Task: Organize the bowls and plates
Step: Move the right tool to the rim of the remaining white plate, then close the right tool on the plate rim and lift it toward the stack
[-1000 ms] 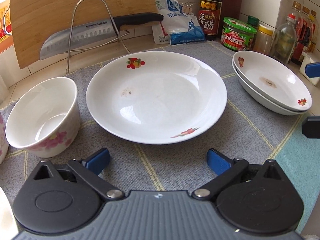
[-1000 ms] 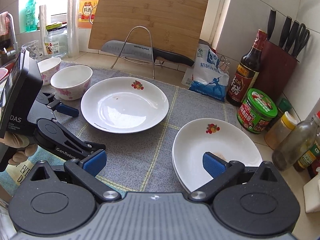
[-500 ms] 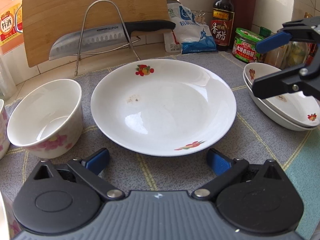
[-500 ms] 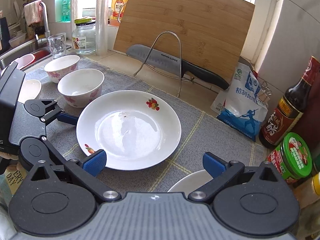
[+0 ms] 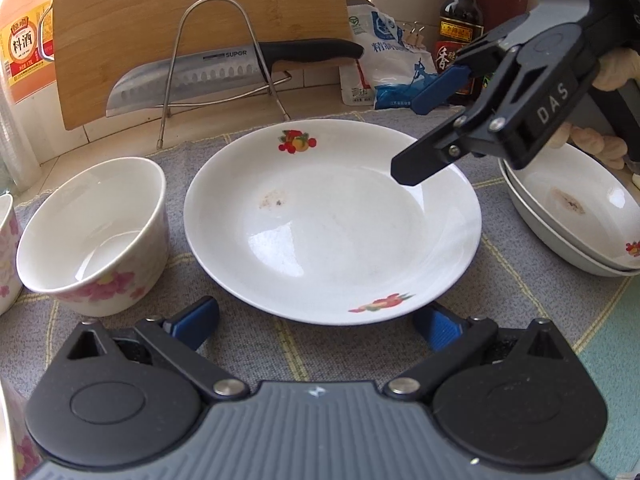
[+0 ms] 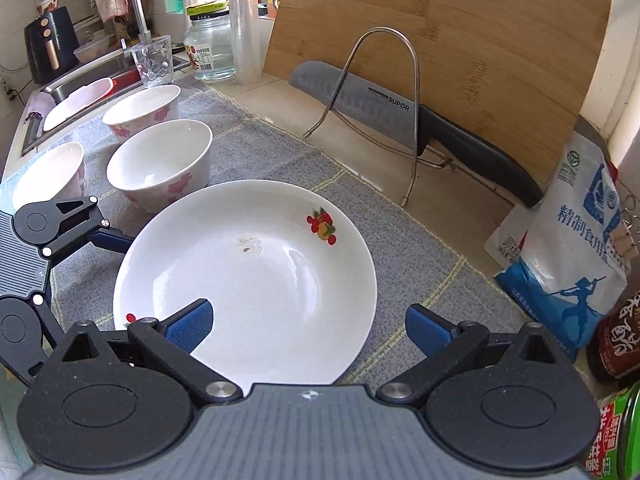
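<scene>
left wrist view shows your open left hand-held gripper (image 5: 316,320) by the hard, slippery, breakable plate (image 5: 332,220); pinch its near rim.

The knife (image 5: 224,76) blade read "SUPOR" in both views. The right gripper (image 5: 416,128) body carried "DAS" in white letters. The yellow-labelled bottle (image 5: 24,48) at far left showed "料酒". The white and blue bag (image 6: 576,256) read "精制食用", its last character cut off. The dark sauce bottle (image 6: 618,340) showed "香醋". Print on the green jar (image 6: 612,436) was too cropped to read.
</scene>
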Action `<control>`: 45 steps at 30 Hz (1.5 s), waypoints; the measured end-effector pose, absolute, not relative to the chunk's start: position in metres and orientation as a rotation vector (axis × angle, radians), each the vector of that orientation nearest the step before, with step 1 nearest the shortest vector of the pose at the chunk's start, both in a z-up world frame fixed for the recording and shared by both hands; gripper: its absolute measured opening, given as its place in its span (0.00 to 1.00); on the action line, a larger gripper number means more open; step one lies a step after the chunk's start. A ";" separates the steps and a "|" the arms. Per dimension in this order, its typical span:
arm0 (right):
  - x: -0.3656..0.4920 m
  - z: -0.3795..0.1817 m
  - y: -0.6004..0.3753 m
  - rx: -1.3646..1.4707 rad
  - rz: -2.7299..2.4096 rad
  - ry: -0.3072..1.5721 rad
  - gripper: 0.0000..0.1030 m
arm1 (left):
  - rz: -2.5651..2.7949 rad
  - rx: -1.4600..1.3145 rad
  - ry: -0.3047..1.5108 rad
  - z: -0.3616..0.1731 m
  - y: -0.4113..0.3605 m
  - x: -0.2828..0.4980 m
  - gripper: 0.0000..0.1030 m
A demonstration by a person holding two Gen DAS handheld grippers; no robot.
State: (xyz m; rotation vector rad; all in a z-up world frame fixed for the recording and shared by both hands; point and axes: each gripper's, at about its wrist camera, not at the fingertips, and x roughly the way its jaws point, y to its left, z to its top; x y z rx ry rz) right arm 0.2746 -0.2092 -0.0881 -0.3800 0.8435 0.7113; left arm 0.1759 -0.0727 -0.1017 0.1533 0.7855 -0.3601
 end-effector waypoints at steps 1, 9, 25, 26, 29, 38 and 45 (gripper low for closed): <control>0.279 -0.090 -0.208 -0.379 0.729 0.855 1.00 | -0.365 0.156 0.782 -0.102 -0.073 0.176 1.00; 0.309 -0.111 -0.196 -0.403 0.825 0.937 1.00 | -0.402 0.165 0.771 -0.103 -0.077 0.182 1.00; 0.332 -0.123 -0.171 -0.478 0.921 0.985 1.00 | -0.418 0.167 0.755 -0.104 -0.076 0.185 1.00; 0.334 -0.122 -0.171 -0.473 0.931 0.989 1.00 | -0.420 0.168 0.753 -0.104 -0.076 0.185 1.00; 0.343 -0.119 -0.170 -0.445 0.962 1.021 1.00 | -0.420 0.168 0.749 -0.104 -0.076 0.184 1.00; 0.367 -0.112 -0.173 -0.298 1.042 1.146 1.00 | -0.419 0.169 0.752 -0.103 -0.076 0.184 1.00; 0.373 -0.111 -0.175 -0.257 1.054 1.198 1.00 | -0.419 0.169 0.762 -0.102 -0.077 0.185 1.00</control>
